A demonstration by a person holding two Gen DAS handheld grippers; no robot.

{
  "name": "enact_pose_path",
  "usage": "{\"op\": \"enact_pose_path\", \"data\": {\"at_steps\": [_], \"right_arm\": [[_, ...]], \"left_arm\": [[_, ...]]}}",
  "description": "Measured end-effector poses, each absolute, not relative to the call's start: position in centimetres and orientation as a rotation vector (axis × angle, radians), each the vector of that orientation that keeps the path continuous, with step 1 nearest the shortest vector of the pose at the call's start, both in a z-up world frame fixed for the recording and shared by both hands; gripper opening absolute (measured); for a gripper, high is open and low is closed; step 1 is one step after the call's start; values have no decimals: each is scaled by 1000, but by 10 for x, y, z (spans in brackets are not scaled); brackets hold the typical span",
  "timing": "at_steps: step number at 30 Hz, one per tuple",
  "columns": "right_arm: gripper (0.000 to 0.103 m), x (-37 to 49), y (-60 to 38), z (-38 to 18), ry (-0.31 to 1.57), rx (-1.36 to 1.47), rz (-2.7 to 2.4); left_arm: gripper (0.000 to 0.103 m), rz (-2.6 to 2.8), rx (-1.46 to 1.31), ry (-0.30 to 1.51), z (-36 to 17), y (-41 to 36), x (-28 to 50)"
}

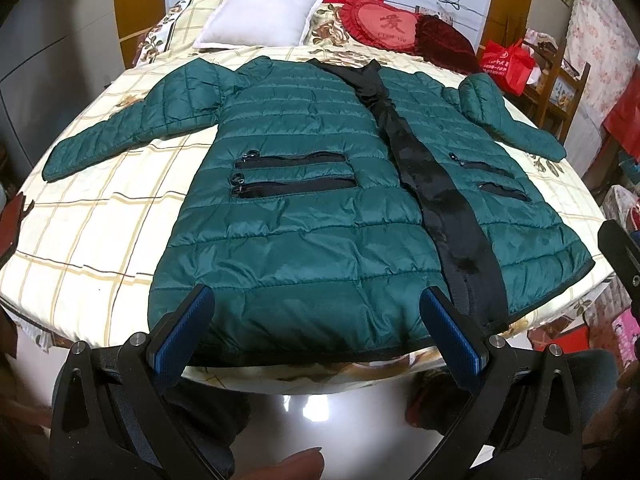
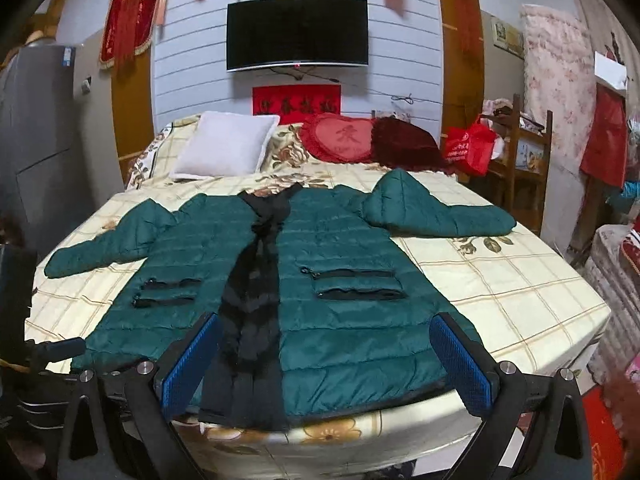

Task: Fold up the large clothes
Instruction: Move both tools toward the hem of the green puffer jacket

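We see a dark green quilted coat point(image 1: 304, 216) spread flat, front up, on a bed point(image 1: 100, 216) with a cream checked sheet, its hem at the near edge and its collar toward the far pillows. A black band point(image 1: 440, 200) runs down its front, and both sleeves lie out to the left and right. Our left gripper point(image 1: 316, 332) hangs just above the hem, blue-padded fingers point(image 1: 182, 340) wide apart with nothing between them. Our right gripper point(image 2: 324, 364) hovers over the near hem too, fingers point(image 2: 188, 364) equally spread and empty. At the far end sit a white pillow point(image 2: 226, 146) and a red heart cushion point(image 2: 344, 138); a dark television point(image 2: 296, 34) hangs on the wall.
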State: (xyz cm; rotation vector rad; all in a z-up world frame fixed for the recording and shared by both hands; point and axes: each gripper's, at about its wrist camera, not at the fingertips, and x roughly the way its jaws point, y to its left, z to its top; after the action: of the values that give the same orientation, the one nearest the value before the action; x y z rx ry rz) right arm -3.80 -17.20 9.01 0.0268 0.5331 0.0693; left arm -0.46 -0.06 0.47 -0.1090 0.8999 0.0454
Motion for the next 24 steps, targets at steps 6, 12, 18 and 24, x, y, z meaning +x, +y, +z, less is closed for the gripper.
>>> {"op": "enact_pose_path", "data": {"at_steps": [6,12,18,24], "right_arm": [[103,-29,-179,85,615,55,59],[103,-27,-184,82,656,76,16],[103,-23,-189,76,699,74,-19],[103,-18,-195,76,711,73,-31]], "left_arm": [[103,7,-153,860,14,2,-9],[103,-59,-202,879,13,4,-10],[103,-124,-226,872,18,1,-12],[103,-116,-237,827,26,9,-11]]}}
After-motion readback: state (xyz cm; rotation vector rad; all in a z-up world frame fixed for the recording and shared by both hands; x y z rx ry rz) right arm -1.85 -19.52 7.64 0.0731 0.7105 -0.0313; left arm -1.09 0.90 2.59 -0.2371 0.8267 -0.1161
